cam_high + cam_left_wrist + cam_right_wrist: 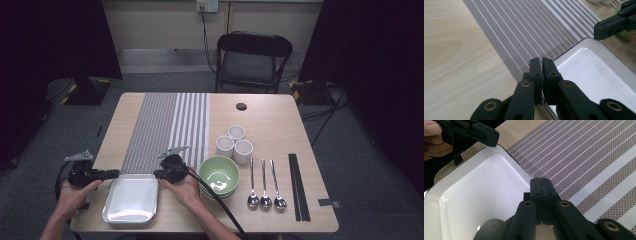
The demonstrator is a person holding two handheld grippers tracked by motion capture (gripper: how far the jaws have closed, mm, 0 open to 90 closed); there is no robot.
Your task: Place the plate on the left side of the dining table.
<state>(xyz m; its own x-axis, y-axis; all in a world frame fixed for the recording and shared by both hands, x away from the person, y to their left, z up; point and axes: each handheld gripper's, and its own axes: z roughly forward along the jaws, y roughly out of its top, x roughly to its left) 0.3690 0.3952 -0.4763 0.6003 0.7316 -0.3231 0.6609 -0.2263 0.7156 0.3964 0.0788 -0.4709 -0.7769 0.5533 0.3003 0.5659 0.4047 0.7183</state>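
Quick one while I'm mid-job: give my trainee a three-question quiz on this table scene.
1. True or false: the left gripper and the right gripper both have their jaws shut at opposite far corners of the white tray.
2. How many spoons lie between the green bowls and the black chopsticks?
A) two B) three C) five
3. Fill in: the white cups stand to the right of the striped ____.

Key: 1 true; 2 B; 3 placemat.
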